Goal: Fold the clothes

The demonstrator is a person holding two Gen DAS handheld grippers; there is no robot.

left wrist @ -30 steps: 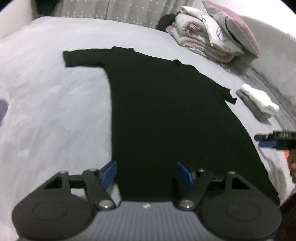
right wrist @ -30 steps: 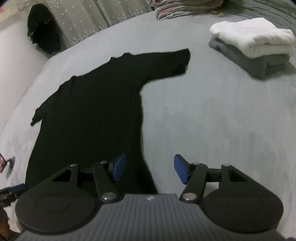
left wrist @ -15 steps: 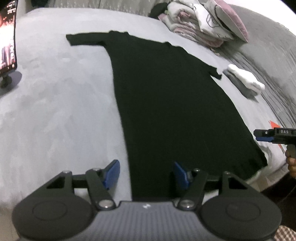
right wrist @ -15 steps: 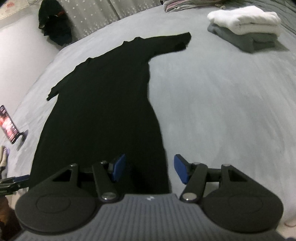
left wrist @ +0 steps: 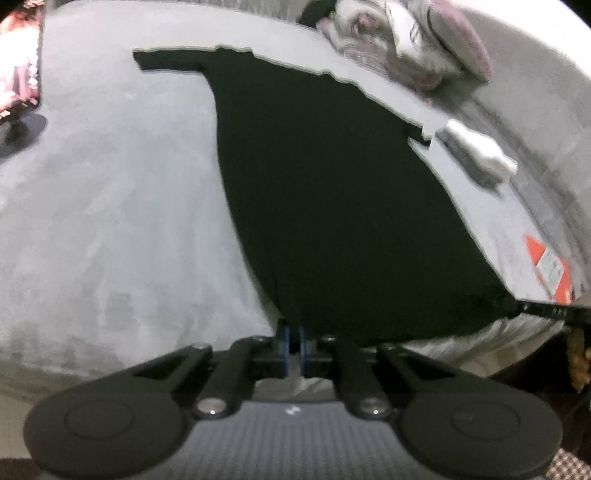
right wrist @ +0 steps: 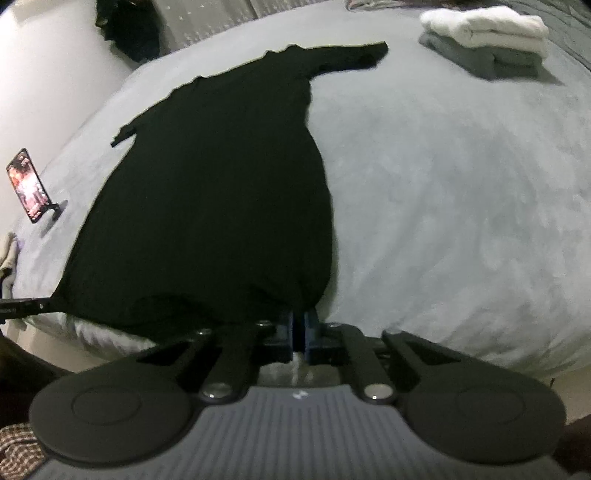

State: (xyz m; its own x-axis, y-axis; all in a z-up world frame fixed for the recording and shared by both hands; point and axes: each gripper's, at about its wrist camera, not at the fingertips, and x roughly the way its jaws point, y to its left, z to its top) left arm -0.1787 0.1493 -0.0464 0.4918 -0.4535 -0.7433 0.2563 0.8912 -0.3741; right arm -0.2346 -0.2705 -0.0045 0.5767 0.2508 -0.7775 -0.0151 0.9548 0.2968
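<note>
A grey bed fills both views and carries everything. Spread flat along it lies a long black dress, short sleeves out to either side at the far end, hem at the near edge of the mattress. Beyond the neckline, at the head of the bed, a heap of pink-and-white bedding with a pillow on top sits well apart from the dress. Off the right sleeve, a folded white garment lies on a folded grey one, forming a small stack that is near but not touching the dress. On the opposite side a phone stands propped on a small stand with its screen lit, just beside the dress's left edge. A dark garment hangs against the curtain past the bed's far corner.

The left gripper has its fingers pressed together on the hem's left corner; the right gripper likewise pinches the hem's right corner. Nothing lies on the dress between the hem and the sleeves.
</note>
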